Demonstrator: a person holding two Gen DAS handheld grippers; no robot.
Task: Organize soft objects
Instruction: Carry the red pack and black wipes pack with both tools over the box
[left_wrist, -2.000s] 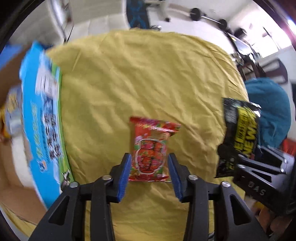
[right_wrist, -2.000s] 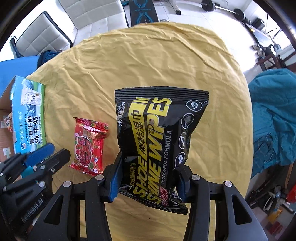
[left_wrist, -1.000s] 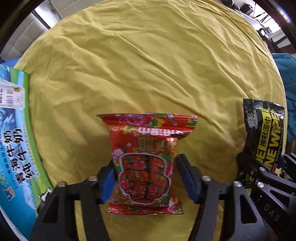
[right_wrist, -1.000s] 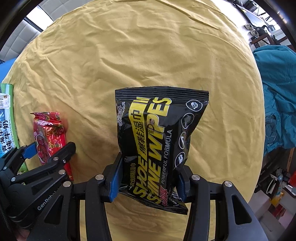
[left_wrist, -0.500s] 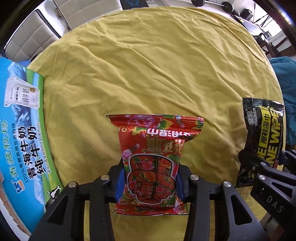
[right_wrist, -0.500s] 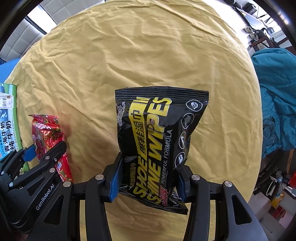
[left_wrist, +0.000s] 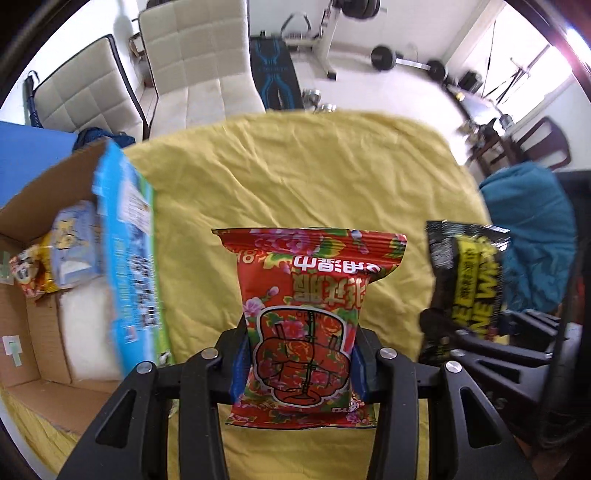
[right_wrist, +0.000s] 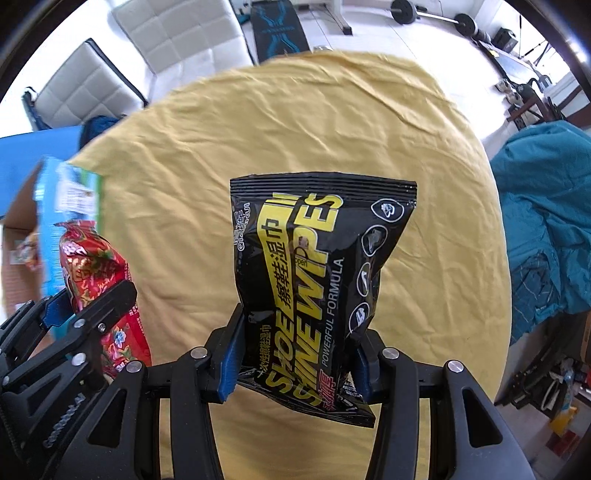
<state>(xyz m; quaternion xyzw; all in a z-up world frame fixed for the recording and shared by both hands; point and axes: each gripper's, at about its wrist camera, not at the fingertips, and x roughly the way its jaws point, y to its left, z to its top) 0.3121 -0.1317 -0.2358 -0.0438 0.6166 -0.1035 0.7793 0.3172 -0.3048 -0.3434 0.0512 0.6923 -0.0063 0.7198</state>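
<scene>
A: Red floral wet-wipe pack (left_wrist: 308, 317)?
B: Pinched at its lower half by the left gripper (left_wrist: 298, 363), jaws closed on its sides, held above the yellow tablecloth (left_wrist: 295, 166).
A: Shoe shine wipes pack (right_wrist: 317, 280)?
B: Clamped likewise in the right gripper (right_wrist: 295, 363), over the cloth's near middle.
A: Surroundings?
B: Open cardboard box (left_wrist: 33, 332) at the cloth's left edge, packets inside; white chairs (left_wrist: 199, 59) beyond the far edge.

I see yellow cloth (left_wrist: 303, 177) over table. White chairs (left_wrist: 199, 62) behind it. Barbell (left_wrist: 406, 61) on floor far back. Teal blanket (right_wrist: 543, 221) heaped at right side.
</scene>
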